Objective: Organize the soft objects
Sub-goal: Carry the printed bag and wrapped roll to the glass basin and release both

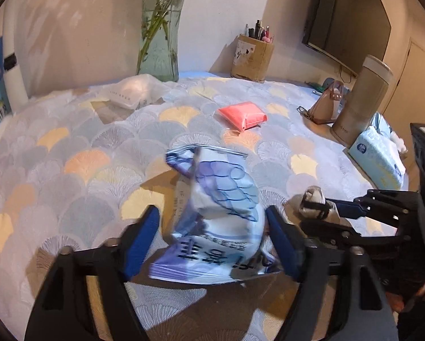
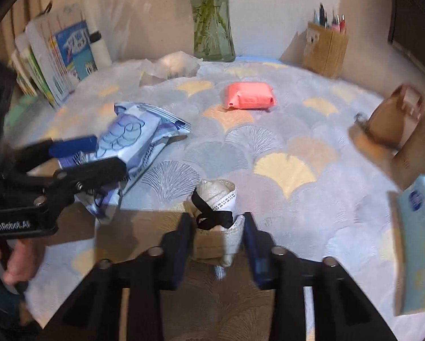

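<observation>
- left gripper point(image 1: 212, 236) half open, blue pack point(image 1: 218, 213) between jaws, right pad touching, left pad apart
- right gripper point(image 2: 216, 241) narrow around cloth roll point(image 2: 216, 199); grip unclear
- pink pack point(image 2: 251, 95) at 12 o'clock on cloth point(image 2: 283, 147)

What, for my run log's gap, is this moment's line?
left gripper: around blue-white packet | right gripper: gripping rolled cloth | pink packet: on tablecloth
</observation>
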Demonstrator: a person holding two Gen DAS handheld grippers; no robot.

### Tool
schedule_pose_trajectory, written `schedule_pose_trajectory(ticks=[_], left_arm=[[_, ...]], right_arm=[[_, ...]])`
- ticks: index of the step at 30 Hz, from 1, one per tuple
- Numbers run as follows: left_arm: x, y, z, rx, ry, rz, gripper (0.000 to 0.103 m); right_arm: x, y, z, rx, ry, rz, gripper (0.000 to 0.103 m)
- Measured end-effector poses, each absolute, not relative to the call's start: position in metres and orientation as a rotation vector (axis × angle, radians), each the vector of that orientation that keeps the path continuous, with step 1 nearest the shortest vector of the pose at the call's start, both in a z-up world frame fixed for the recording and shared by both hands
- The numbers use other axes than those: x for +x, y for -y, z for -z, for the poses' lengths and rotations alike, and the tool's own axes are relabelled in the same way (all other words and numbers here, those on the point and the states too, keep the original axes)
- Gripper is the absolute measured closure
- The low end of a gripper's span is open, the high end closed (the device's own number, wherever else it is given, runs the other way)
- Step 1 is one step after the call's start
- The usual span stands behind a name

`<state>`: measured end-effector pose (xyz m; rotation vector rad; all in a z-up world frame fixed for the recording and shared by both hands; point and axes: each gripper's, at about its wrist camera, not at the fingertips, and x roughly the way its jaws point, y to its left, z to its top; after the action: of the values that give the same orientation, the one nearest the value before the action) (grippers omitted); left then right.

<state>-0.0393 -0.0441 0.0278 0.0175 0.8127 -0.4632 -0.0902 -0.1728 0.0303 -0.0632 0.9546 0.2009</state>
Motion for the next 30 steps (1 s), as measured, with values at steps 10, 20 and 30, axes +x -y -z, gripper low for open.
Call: schedule_pose_trajectory(ticks=[10,20,30], left_arm=[[-0.051,0.056,-0.059,-0.001,-0.726,0.517,0.052],[-0.074,0.127,-0.105,0.111,-0.655,0.662,0.052],[-0.104,0.243,-0.15,0.195,-0.558,0.897,0.052]], right_arm=[[-0.106,0.199,-0.062,0.051,-0.924,-0.212,0.072],[-0.127,0.275,-0.105,0.178,-0.925,-0.097,0.072],[-0.179,0.397,-0.161,0.316,-0.747,0.154,0.072]])
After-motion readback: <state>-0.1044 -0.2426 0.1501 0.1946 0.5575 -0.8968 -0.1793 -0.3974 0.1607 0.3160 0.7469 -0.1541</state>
